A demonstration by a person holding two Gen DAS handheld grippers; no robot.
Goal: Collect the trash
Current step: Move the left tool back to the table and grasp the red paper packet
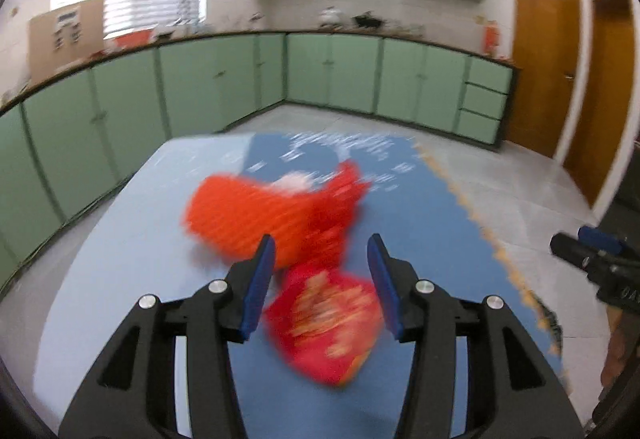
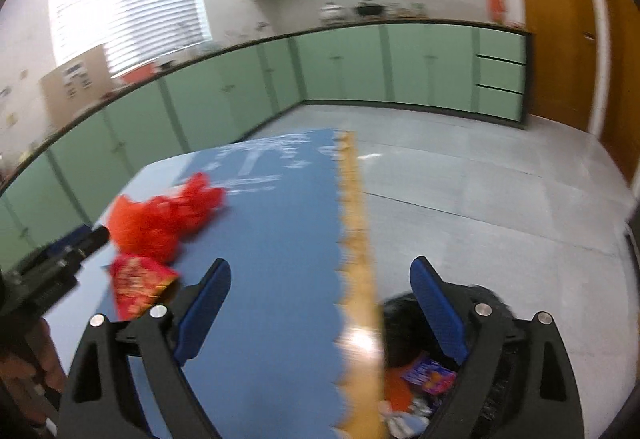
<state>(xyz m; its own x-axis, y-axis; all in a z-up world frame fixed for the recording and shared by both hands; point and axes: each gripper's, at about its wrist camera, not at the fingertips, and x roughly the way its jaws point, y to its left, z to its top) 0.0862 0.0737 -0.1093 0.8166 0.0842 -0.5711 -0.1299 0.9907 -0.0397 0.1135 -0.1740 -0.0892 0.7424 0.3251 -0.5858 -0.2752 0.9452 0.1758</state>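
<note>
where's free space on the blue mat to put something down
Free: the wide blue stretch of the mat between the red trash and its yellow scalloped edge, and the pale blue strip on the cabinet side. Crowded: the orange bag and red packet ahead of the open left claw.

Glossy red foil packet (image 1: 324, 327) lies on matt blue foam mat (image 1: 424, 223).

No text could be read anywhere; white printing on the blue mat (image 1: 404, 175) was smeared by blur; gold markings on the red packet (image 1: 328, 323) stayed illegible; papers on the cardboard box (image 1: 66, 35) were too small.
</note>
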